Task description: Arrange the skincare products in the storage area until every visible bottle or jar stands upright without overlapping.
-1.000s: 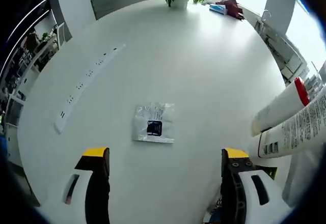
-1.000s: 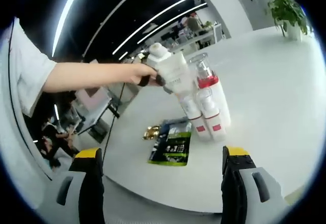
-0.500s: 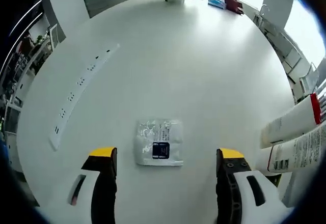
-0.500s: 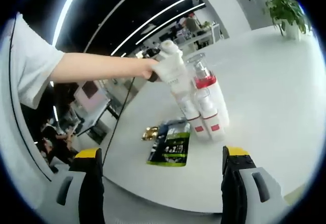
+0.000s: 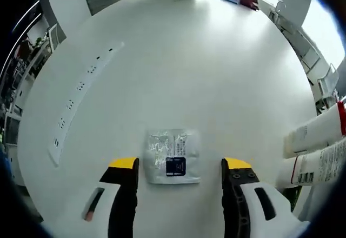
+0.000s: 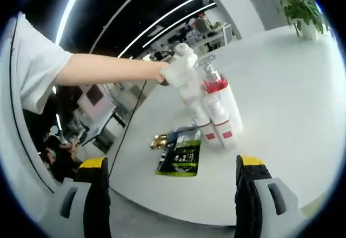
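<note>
Left gripper (image 5: pixel 176 169) jaws apart, straddling silver sachet (image 5: pixel 174 157) on white table (image 5: pixel 189 70); right gripper (image 6: pixel 172 173) apart, facing bottles (image 6: pixel 216 116).

White bottles (image 6: pixel 219 116) with red bands; green-black packet (image 6: pixel 181 154).

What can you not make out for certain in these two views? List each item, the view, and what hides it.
- White tubes, left gripper view: cut off by the right edge; whether they stand or lie is unclear.
- Silver sachet, left gripper view: print too small to read.
- Small gold object, right gripper view: too small to identify.
- Bottles, right gripper view: they overlap, so the count is uncertain.
</note>
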